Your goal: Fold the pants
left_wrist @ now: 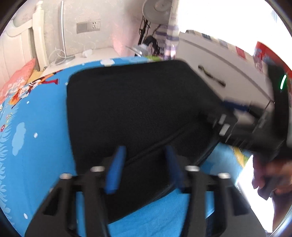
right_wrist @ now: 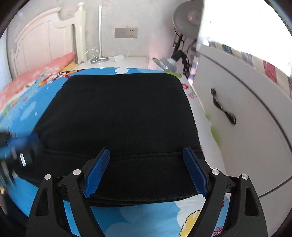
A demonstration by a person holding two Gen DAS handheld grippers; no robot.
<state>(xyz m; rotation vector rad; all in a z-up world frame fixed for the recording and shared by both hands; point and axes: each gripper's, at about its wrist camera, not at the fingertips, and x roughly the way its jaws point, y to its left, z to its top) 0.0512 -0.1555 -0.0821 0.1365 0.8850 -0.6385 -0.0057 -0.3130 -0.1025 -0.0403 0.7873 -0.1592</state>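
Below my right wrist, the right tongs (right_wrist: 146, 151) stand wide apart over the near hem of the pants (right_wrist: 118, 109), one blue pad on each side of the seam ridge. Nothing pinched. Judgement: poised to take that edge for the next fold.

Left tongs (left_wrist: 145, 148): pads closer together, a gap showing between them, black cloth under and between. No pinch that I can see; counted as open. They sit over the near left corner, likely to grip the matching edge so both sides lift evenly.

Pants: already doubled into a thick black rectangle, flat on the blue cartoon sheet (right_wrist: 146, 215), long sides running away from me. Near layers stacked, so a shallow grip could catch only the top one.

Right side: my hand (left_wrist: 270, 176) on the other handle, blurred.

Farther: white cabinet (right_wrist: 246, 109) tight against the bed's right edge. Pink pillow (right_wrist: 36, 78) far left. White headboard (right_wrist: 36, 42), wall socket (right_wrist: 126, 32) and fan (right_wrist: 188, 16) behind.
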